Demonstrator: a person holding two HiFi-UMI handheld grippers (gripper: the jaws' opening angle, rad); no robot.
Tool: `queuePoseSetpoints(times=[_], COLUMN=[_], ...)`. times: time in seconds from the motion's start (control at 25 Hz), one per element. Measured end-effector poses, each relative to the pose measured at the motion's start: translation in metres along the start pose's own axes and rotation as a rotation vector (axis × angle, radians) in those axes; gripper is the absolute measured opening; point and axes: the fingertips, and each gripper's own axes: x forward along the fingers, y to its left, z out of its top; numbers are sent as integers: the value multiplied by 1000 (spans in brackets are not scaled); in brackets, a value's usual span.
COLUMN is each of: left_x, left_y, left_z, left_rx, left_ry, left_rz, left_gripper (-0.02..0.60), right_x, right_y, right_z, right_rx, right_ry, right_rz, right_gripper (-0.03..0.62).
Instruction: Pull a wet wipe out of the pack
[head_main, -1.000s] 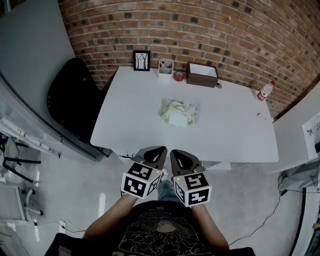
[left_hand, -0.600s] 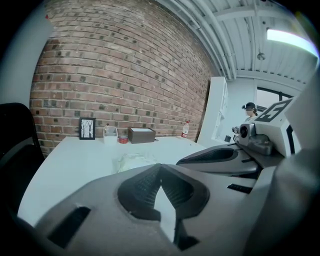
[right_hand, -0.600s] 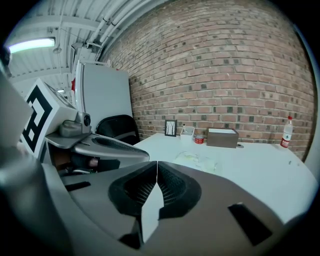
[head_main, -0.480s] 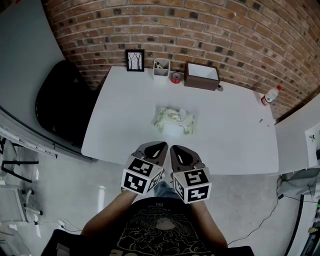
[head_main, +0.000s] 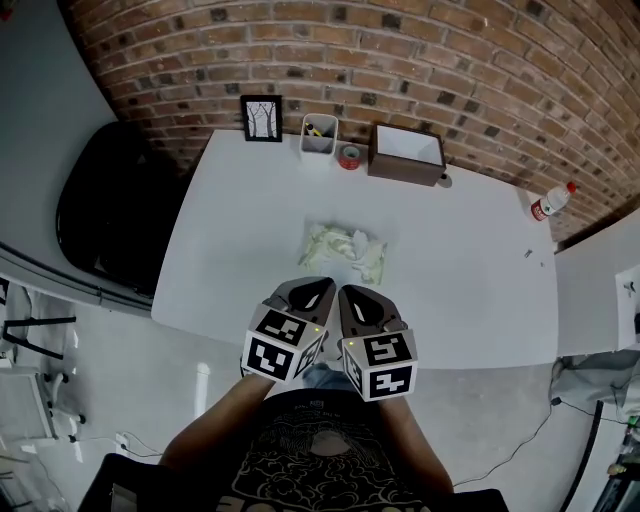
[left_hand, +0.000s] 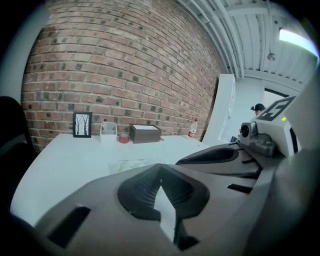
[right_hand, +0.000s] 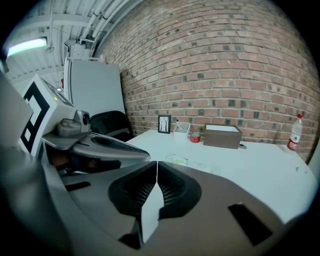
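Observation:
The wet wipe pack (head_main: 342, 248) lies flat near the middle of the white table (head_main: 220, 210), pale green and crinkled, with a white flap on top. It also shows faintly in the left gripper view as a pale pack (left_hand: 129, 163) and in the right gripper view (right_hand: 179, 160). Both grippers hover side by side over the table's near edge, short of the pack. My left gripper (head_main: 308, 286) is shut with nothing between its jaws. My right gripper (head_main: 349, 291) is shut and empty too.
Along the brick wall stand a framed picture (head_main: 261, 118), a white pen cup (head_main: 319, 134), a red tape roll (head_main: 349, 156) and a brown box (head_main: 406, 153). A bottle (head_main: 551, 201) sits at the far right corner. A black chair (head_main: 105, 210) is left of the table.
Both grippers have come forward from off the table's front edge to over it, nearer the pack. Their jaws stay shut.

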Motion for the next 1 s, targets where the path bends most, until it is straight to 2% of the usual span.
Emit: queuePoseSetpoints(times=[0.24,1.0], left_x=[22,74], left_y=[13,44], left_z=[-3,-9], left_rx=[-24,-84], left_ry=[19,63], left_rz=[16,41], left_gripper=[12,12], right_x=[21,80], right_y=[-20,-57], right_z=[-3,-11], right_rx=[0,-26], right_ry=[39,121], right_rz=[-31,-31], right_gripper=[18,20])
